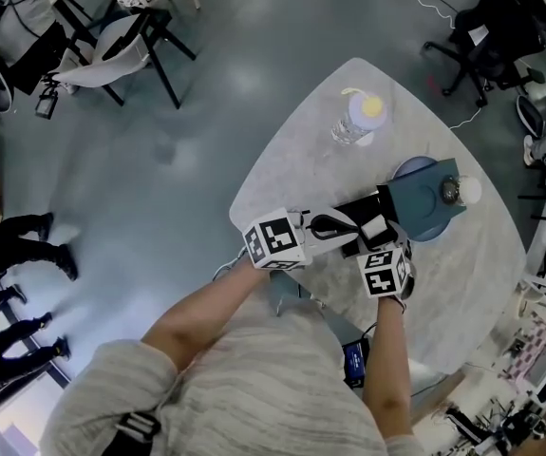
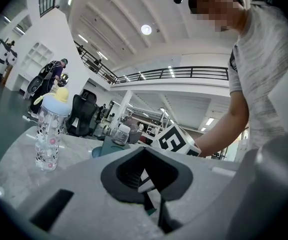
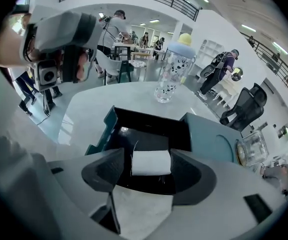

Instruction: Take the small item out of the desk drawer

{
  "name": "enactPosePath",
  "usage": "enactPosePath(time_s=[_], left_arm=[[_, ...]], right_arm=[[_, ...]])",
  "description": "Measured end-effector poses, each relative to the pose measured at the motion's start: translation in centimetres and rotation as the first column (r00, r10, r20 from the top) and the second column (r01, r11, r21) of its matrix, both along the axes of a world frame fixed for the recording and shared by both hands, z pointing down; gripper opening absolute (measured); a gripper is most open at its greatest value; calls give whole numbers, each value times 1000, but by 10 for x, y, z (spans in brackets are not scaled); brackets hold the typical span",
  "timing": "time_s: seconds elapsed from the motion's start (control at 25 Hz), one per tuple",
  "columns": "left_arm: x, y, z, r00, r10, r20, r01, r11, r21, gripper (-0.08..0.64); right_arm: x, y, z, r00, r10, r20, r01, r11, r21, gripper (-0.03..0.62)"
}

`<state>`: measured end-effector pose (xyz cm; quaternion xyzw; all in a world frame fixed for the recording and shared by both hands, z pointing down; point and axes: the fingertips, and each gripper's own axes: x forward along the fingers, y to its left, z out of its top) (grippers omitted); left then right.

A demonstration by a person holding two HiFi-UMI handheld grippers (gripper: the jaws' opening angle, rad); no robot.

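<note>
Reaching step, grasp not yet made.

- Holding right gripper angled down over the open drawer, jaws spread wide and gripping nothing.
- Noting item, a small white block, lying on the black drawer floor toward the near end. Framing it between the two pads, no contact visible on either side.
- Keeping left gripper level at the drawer's near-left side. Pads looking drawn together, with a teal sliver showing in the slit. Possibly pinching the drawer front, but not telling for sure.
- Leaving bottle well apart at the far side of the table, out of the way.

Judging the next move:
- Sinking a little further until the pads bracket the block's ends.
- Squeezing gently, then lifting straight up clear of the drawer walls.

Watching for the block sliding or tipping if one pad arrives first. Also minding the far drawer wall, with little room to spare there.
</note>
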<state>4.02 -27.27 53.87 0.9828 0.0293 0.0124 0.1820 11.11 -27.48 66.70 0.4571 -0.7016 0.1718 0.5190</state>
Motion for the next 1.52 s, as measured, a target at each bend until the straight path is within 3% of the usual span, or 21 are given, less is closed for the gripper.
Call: enactPosePath(time_s=[0.36,0.64,0.92,1.28,1.52], left_arm=[[-3,-3,1,1000,6,2,-6,1000,-9,15],[-4,-5,1,1000,9,2,-9,1000,-8,15],[-8,-2,-3,1000,7,13,-7,1000,0,15],[-9,7,-4,999,7,37,-7,1000,15,15],[-8,13,-10,999,5,53,-7,999,36,15]], right_arm=[[16,-1,18,993,31,-118,-41,996,-85,256],[15,2,29,993,31,-116,-47,990,-134,256],[16,3,29,991,15,-132,-31,992,-125,255],[10,3,24,997,31,-76,-36,997,-72,255],[10,-2,4,985,155,70,-157,987,27,255]])
